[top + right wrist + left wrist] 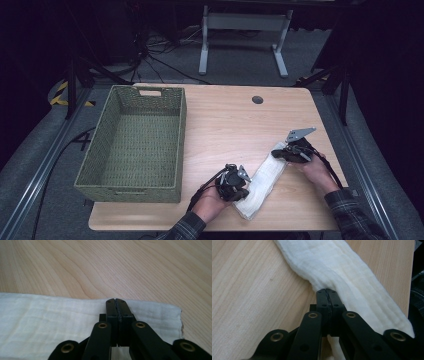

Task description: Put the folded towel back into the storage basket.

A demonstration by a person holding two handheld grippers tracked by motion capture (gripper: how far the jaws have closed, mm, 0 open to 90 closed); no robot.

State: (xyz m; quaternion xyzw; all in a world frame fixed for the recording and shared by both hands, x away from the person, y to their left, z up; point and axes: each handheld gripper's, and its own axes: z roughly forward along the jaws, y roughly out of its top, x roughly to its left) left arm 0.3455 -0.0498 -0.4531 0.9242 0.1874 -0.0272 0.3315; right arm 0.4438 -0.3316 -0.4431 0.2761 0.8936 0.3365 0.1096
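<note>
A long white folded cloth (262,182) lies slantwise on the wooden table (230,125), near its front right. My left gripper (244,191) sits at the cloth's near end, and in the left gripper view its jaws (327,291) are shut tight on the puckered side edge of the cloth (352,272). My right gripper (278,153) is at the far end. In the right gripper view it (116,300) lies across the cloth (50,322), shut, with its tips at the cloth's far edge.
A deep green woven basket (181,145) stands on the table's left half, close to my left hand. A round cable hole (257,99) is near the back edge. Behind the table stands a grey frame (245,25) on the floor.
</note>
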